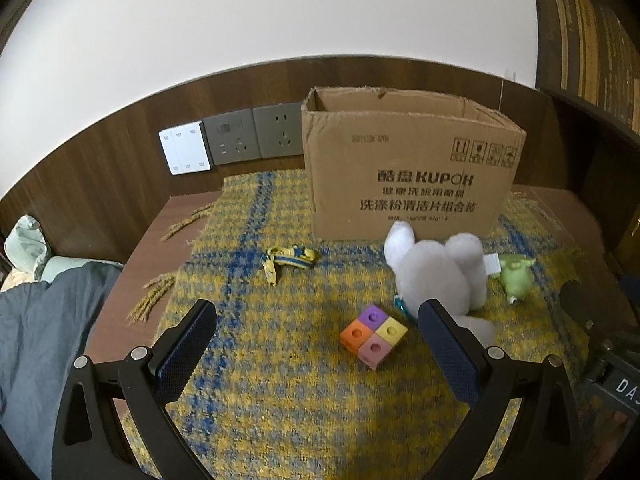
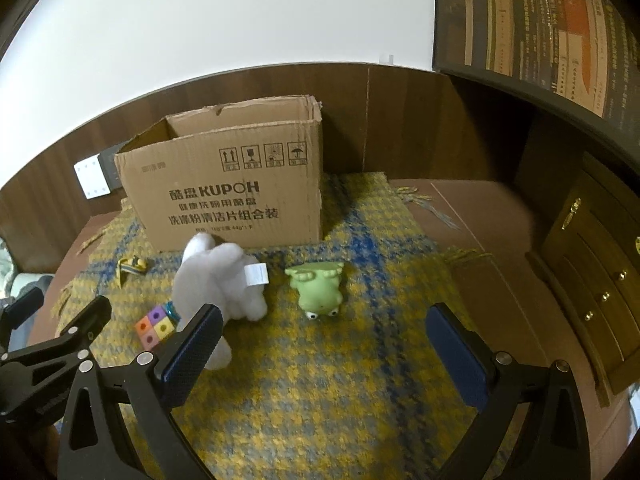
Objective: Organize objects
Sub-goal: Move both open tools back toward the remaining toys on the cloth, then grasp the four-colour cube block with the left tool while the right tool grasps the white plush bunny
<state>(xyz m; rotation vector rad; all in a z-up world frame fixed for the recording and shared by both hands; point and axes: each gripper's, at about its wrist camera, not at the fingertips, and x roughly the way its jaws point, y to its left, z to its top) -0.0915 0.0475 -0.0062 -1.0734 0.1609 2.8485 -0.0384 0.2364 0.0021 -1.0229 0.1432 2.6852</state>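
An open cardboard box (image 1: 408, 168) stands at the back of a yellow and blue cloth (image 1: 280, 380); it also shows in the right wrist view (image 2: 232, 184). In front of it lie a white plush toy (image 1: 436, 272) (image 2: 216, 280), a green frog toy (image 1: 516, 276) (image 2: 318, 286), a four-colour cube block (image 1: 374, 334) (image 2: 154, 326) and a yellow and blue strap (image 1: 290, 260) (image 2: 132, 266). My left gripper (image 1: 320, 320) is open and empty, hovering near the block. My right gripper (image 2: 324, 320) is open and empty, just in front of the frog.
A wooden table (image 1: 132, 264) carries the cloth. Wall sockets and a white switch (image 1: 228, 140) sit on the wood panel behind. A drawer cabinet (image 2: 592, 264) stands at the right. Grey bedding (image 1: 40, 320) lies at the left.
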